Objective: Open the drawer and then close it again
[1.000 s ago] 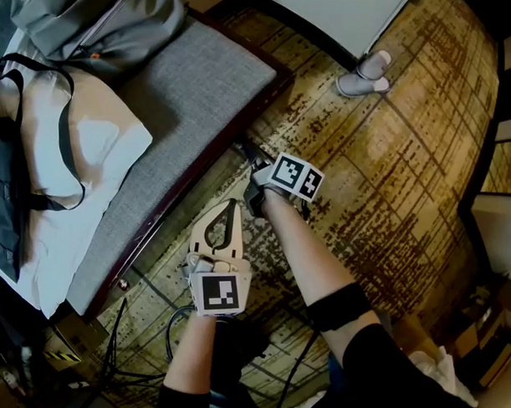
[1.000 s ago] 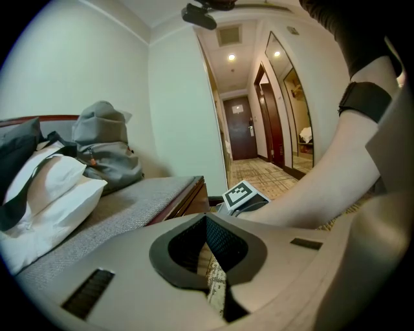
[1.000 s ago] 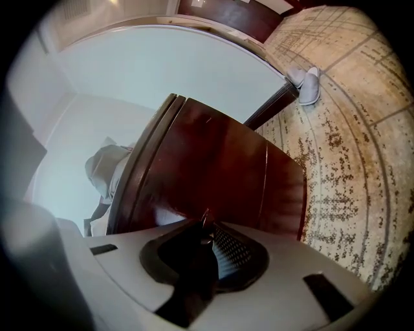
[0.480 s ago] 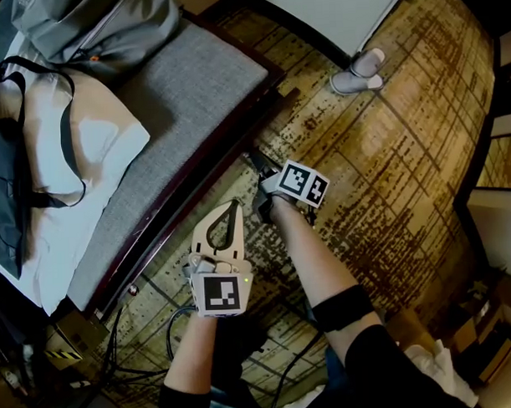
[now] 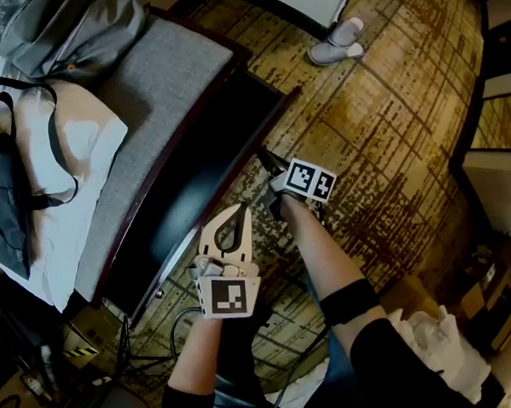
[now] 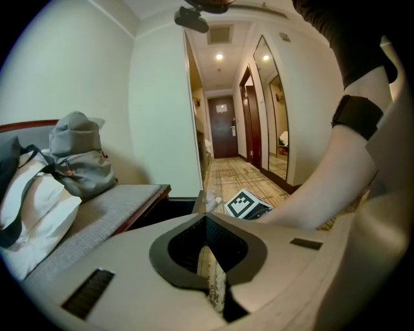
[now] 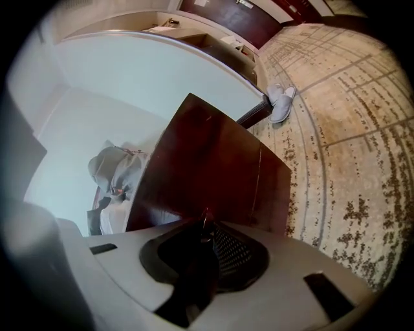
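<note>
Gripping the open drawer over patterned carpet — right tongs; left tongs pressed together, empty.

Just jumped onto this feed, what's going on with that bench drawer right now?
A person with a gripper in each hand is working the drawer under the cushioned bench. The right gripper has its jaws closed on the drawer's front, and the drawer stands pulled well out, its dark inside showing. The left gripper hangs beside it over the carpet, jaws shut and empty. Closing the drawer is not yet done.
</note>
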`<state>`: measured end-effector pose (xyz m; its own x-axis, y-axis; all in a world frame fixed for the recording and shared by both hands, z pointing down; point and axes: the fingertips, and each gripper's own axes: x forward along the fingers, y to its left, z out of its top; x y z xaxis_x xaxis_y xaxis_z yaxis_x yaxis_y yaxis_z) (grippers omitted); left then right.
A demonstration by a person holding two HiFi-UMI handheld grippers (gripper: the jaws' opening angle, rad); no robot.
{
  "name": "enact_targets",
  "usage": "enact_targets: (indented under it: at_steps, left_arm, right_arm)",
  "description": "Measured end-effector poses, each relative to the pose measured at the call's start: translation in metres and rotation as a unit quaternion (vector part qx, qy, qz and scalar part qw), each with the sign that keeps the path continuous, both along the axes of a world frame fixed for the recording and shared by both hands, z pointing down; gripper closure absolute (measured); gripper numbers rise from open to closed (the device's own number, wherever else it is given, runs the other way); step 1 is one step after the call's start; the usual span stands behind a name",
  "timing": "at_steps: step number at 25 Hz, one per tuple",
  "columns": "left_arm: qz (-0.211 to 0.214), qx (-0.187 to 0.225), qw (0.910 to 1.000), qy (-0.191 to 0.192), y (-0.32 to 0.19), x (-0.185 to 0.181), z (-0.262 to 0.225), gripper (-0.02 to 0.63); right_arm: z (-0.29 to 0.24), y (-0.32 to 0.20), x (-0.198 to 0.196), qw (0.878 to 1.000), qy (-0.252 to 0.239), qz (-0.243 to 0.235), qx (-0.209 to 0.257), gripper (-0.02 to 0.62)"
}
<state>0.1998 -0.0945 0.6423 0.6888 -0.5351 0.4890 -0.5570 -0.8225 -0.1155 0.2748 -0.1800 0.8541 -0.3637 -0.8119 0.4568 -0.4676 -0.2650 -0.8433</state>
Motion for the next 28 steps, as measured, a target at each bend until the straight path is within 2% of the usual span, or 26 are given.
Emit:
enact_targets:
  at_steps: [13, 21, 24, 28]
  left_arm:
    - [0.057, -0.016, 0.9982, -0.003, 0.059, 0.045, -0.033, 0.606]
    - [0.069, -0.021, 0.9974, 0.005, 0.080, 0.055, -0.055, 0.606]
    - [0.064, -0.022, 0.9977, 0.005, 0.080, 0.053, -0.074, 0.606]
    - [0.057, -0.030, 0.9979, 0.012, 0.087, 0.047, -0.128, 0.606]
  right_arm:
    - [0.001, 0.108, 0.052, 0.998, 0.014, 0.014, -0.051, 0.515]
    - [-0.002, 0.123, 0.054, 0.996, 0.033, 0.012, -0.080, 0.504]
    - [-0.025, 0.134, 0.055, 0.995, 0.058, -0.008, -0.083, 0.507]
    - [-0.100, 0.155, 0.058, 0.991, 0.108, -0.043, -0.064, 0.573]
